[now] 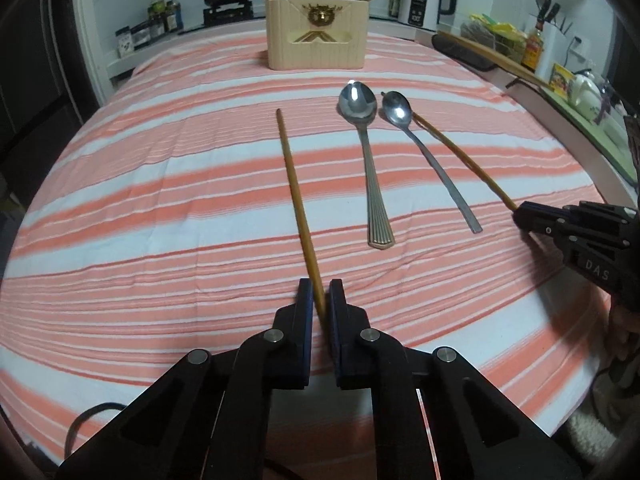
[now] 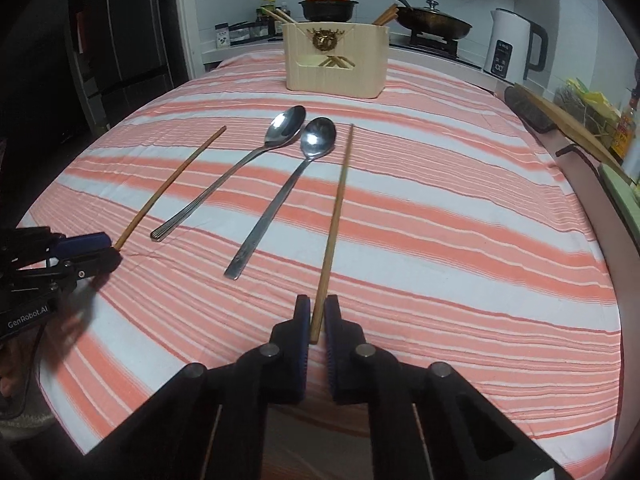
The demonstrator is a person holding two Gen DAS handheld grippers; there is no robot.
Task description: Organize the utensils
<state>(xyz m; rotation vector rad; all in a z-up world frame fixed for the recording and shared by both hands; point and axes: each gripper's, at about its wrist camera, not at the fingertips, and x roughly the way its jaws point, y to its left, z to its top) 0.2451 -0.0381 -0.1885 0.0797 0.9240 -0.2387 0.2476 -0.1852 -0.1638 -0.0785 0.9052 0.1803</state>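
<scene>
Two wooden chopsticks and two metal spoons lie on the striped cloth in front of a cream utensil holder (image 1: 318,36) (image 2: 338,60). My left gripper (image 1: 320,292) is shut on the near end of the left chopstick (image 1: 296,200), which still rests on the cloth. My right gripper (image 2: 317,308) is shut on the near end of the right chopstick (image 2: 336,216). Each view also catches the other gripper at its edge: right gripper (image 1: 520,216), left gripper (image 2: 112,250). Between the chopsticks lie a ridged-handle spoon (image 1: 370,168) (image 2: 224,184) and a plain spoon (image 1: 432,164) (image 2: 280,200).
The holder has more chopsticks sticking out of its top corners. Behind the table a counter carries a red-lidded pot (image 2: 328,4), a lidded pan (image 2: 434,20) and a white kettle (image 2: 516,46). Along the right edge lie a dark pad and a wooden board (image 2: 560,120).
</scene>
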